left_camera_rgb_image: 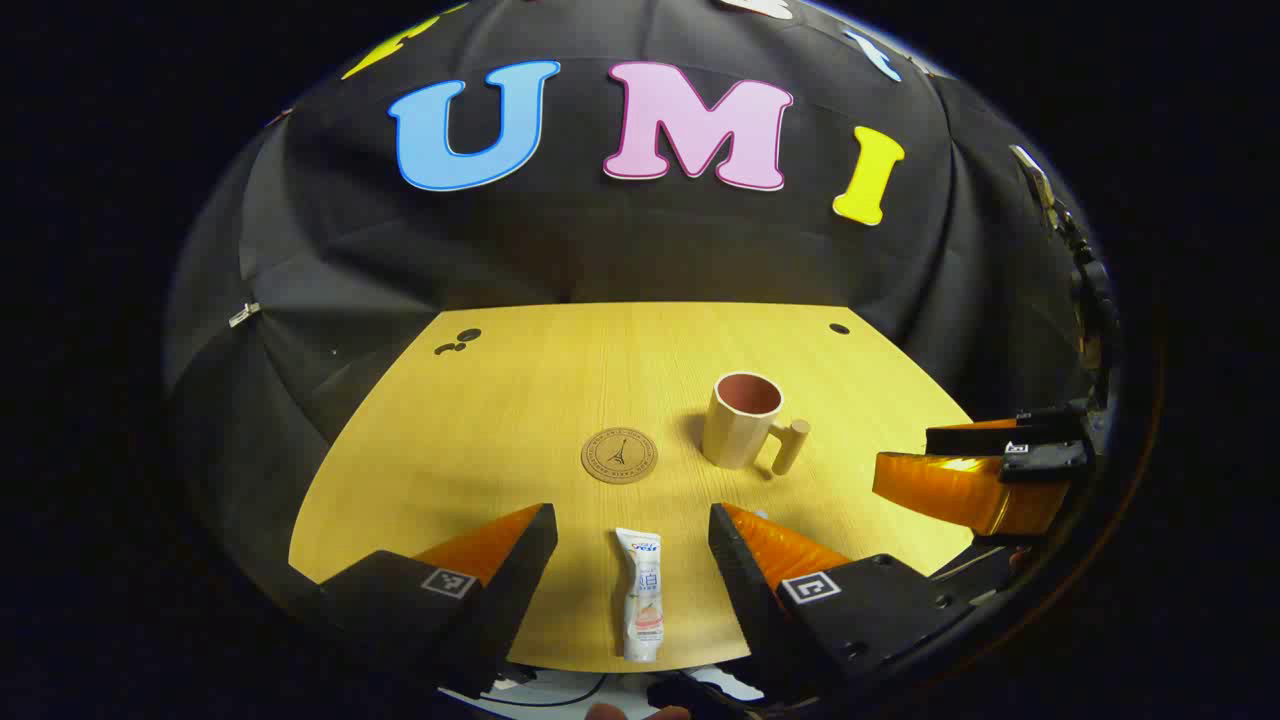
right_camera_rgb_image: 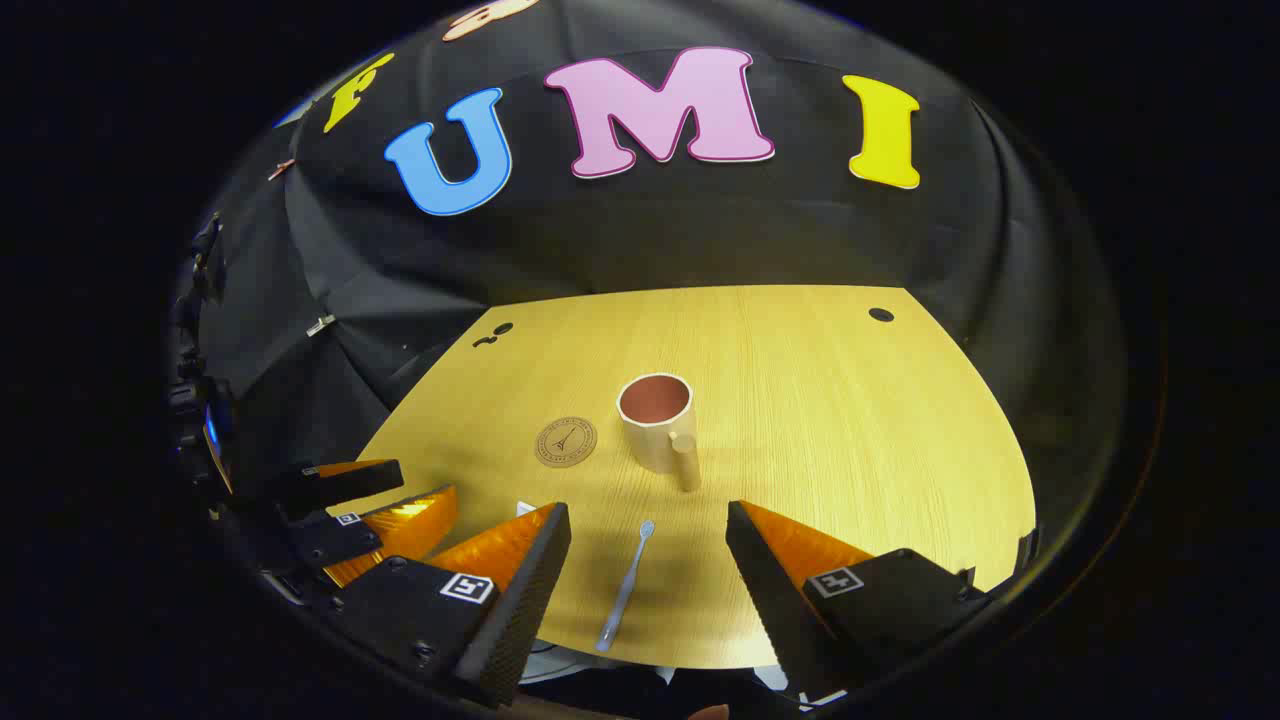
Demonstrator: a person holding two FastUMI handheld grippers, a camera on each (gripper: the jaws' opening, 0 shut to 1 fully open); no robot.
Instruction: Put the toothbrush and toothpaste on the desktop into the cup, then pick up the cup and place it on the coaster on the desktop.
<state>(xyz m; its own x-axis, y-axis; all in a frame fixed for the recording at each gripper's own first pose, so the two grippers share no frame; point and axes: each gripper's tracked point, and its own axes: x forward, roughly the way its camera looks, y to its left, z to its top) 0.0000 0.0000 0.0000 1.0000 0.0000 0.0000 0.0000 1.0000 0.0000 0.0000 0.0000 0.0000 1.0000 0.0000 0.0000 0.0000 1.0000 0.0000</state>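
Toothpaste [left_camera_rgb_image: 639, 595] lies between spread left tongs [left_camera_rgb_image: 632, 530]; toothbrush [right_camera_rgb_image: 626, 584] between spread right tongs [right_camera_rgb_image: 648, 528].

L gripper [left_camera_rgb_image: 632, 535] held low, jaws spread wide, nothing between fingers. R gripper [right_camera_rgb_image: 648, 530] same: low, jaws wide apart, gripping nothing. Both level, pointing fwd, side by side, apart; each one seen at edge of the other's view.

no legible text on the toothpaste [left_camera_rgb_image: 640, 596] tube or the coaster [left_camera_rgb_image: 619, 455]
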